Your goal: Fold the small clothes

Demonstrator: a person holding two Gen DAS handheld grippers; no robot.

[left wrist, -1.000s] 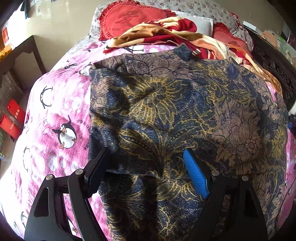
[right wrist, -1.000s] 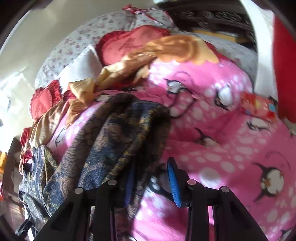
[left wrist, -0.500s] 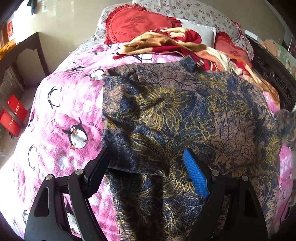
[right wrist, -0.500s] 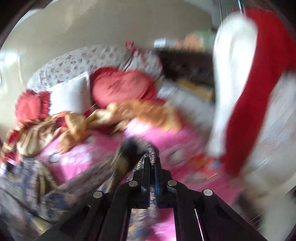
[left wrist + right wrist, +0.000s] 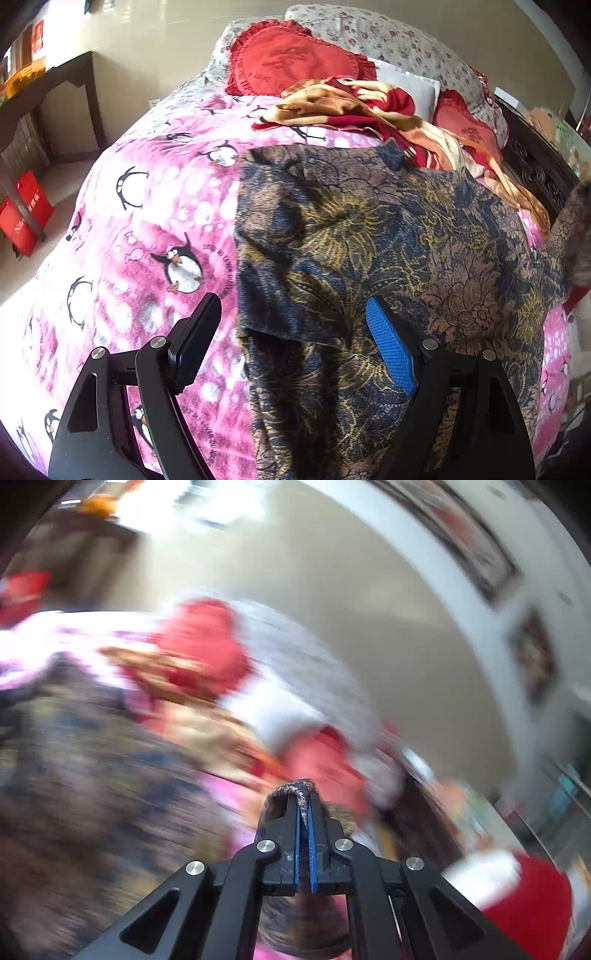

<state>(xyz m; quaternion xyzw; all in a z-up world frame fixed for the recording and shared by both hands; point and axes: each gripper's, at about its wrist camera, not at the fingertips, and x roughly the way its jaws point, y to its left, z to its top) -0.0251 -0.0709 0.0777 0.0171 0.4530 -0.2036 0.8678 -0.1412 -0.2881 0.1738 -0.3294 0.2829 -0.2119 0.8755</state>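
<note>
Pink penguin bedspread (image 5: 147, 229) under flat patterned garment (image 5: 369, 240); right gripper (image 5: 303, 812) clenched on its edge, left gripper (image 5: 291, 328) spread, empty; folding barely begun.

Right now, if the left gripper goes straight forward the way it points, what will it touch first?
Most likely the dark floral garment spread on the bed: the open left gripper points at its near left edge, though depth is unclear.

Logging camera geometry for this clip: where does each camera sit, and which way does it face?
Left wrist: on the left gripper, above the bed, facing the pillows; its open fingers show over the patterned garment.
Right wrist: on the right gripper, blurred, facing the wall; its shut fingers pinch garment cloth.
Shared: the garment and red cushion.
</note>
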